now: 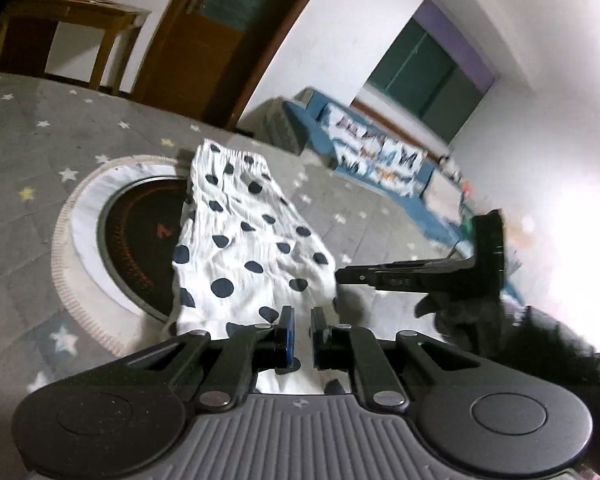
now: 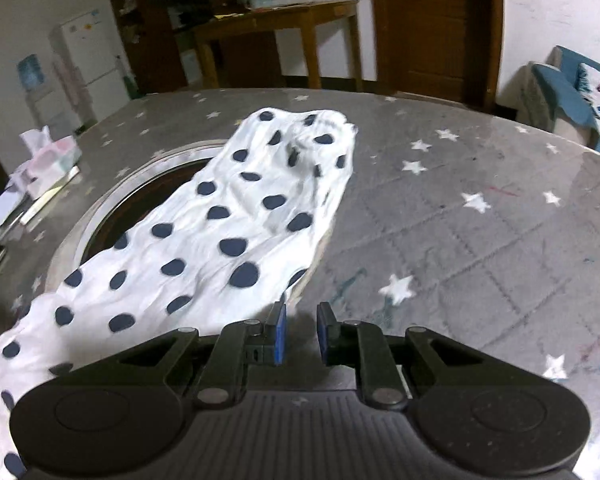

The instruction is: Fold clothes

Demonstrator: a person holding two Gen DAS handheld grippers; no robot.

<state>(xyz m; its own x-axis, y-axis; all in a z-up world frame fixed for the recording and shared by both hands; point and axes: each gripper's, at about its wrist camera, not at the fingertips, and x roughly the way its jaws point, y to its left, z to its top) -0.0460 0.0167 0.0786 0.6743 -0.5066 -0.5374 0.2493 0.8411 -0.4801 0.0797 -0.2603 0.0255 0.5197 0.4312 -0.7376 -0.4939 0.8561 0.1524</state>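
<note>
Left wrist alone shows left fingers point(image 1: 302, 334) pinching spotted cloth point(image 1: 244, 236); right fingers point(image 2: 301, 334) parted, empty.

Around my work: what sits on and beyond the star-print surface

My surface point(image 2: 480, 216) wears a grey cloth with white stars, and a round dark hotplate point(image 1: 140, 232) with a pale ring is sunk into its middle. A tissue pack point(image 2: 48, 156) lies near the left edge. Behind, I see a wooden side table point(image 2: 284, 28), a brown door point(image 2: 432, 24), a white fridge point(image 2: 84, 56) and a blue sofa point(image 1: 380, 160) with patterned cushions under a green-shuttered window point(image 1: 428, 76).
</note>
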